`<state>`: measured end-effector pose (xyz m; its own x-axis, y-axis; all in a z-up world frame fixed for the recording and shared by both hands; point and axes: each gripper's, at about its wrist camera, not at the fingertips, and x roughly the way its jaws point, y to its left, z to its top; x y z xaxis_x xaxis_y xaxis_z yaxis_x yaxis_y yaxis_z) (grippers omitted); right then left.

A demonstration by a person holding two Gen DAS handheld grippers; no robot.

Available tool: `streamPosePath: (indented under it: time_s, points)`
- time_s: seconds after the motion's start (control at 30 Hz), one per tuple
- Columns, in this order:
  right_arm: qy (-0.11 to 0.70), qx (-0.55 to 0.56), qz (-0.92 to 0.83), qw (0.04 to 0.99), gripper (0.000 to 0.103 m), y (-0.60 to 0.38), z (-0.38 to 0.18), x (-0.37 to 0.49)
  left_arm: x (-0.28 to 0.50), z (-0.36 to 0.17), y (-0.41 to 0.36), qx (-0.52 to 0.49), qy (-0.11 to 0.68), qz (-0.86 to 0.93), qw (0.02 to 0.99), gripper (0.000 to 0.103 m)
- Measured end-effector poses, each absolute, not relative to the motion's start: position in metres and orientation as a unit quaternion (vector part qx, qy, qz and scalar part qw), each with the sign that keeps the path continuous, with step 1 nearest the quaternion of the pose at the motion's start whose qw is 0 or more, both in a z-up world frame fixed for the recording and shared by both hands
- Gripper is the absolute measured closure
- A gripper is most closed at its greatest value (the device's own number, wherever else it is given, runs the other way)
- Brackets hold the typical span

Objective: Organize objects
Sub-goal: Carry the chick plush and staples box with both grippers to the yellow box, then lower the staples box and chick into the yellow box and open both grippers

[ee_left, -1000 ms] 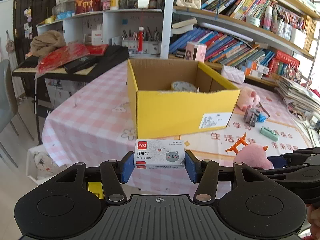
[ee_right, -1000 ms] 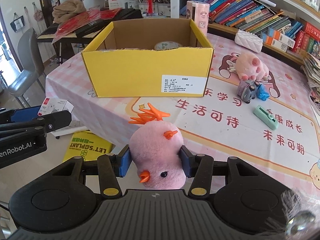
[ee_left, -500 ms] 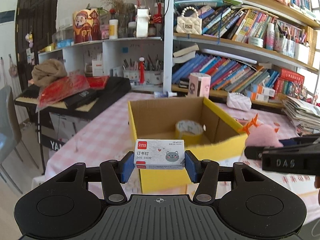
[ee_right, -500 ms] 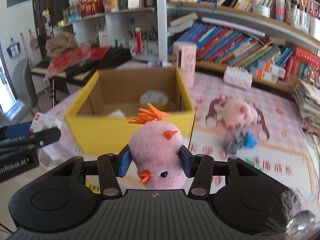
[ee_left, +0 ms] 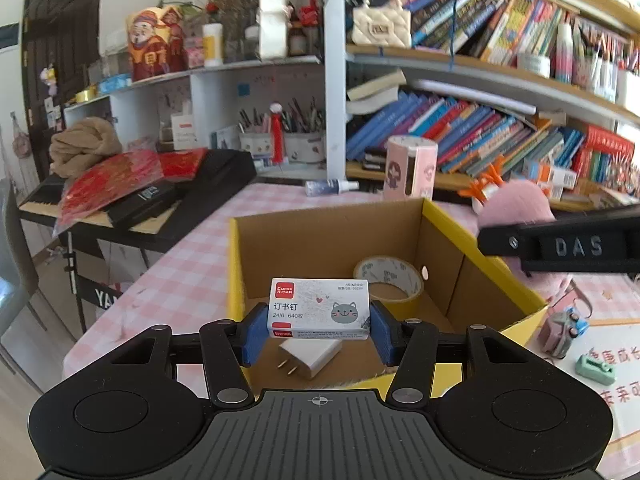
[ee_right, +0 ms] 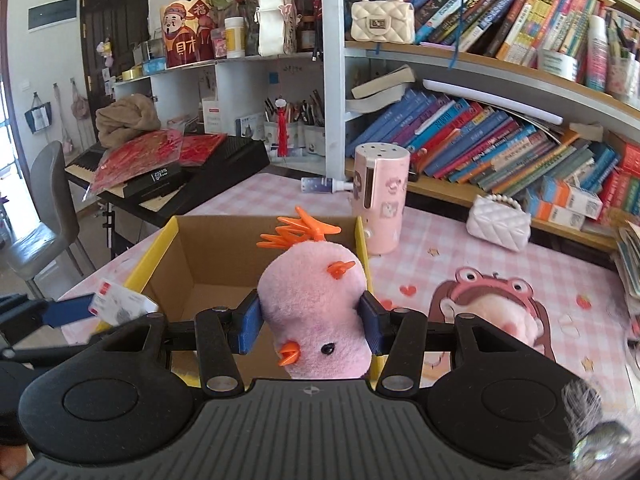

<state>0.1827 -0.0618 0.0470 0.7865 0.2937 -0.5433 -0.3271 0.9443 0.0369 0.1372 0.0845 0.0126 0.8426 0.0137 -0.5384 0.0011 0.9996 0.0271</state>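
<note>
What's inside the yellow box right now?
Inside the yellow box: a roll of tape and a white charger plug. The staples box in the left gripper hides part of the floor.

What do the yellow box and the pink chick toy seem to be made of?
Yellow box: corrugated cardboard, going by its brown raw inner walls and matte yellow outside. Pink chick toy: soft plush with fuzzy pile; its orange crest and beak look like smooth plastic.
</note>
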Motion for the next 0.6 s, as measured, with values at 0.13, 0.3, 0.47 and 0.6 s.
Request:
streamPosePath:
  time_s: [0.13,0.3,0.47,0.6]
  points:
    - [0.292,-0.032,0.177,0.939,0.056,-0.059,0.041,0.203,0.154,0.001,0.077,0.027,0.302,0.004,0.953,0.051]
    - [0.305,-0.044,0.196,0.931,0.056,-0.050,0.031,0.225,0.172,-0.011,0.075,0.037,0.328,0.010,0.944,0.051]
    - [0.320,-0.059,0.214,0.921,0.056,-0.039,0.018,0.243,0.183,-0.021,0.074,0.033,0.349,0.009,0.936,0.051]
    - [0.334,-0.075,0.228,0.912,0.055,-0.029,0.008,0.254,0.189,-0.024,0.073,0.051,0.352,0.016,0.934,0.051]
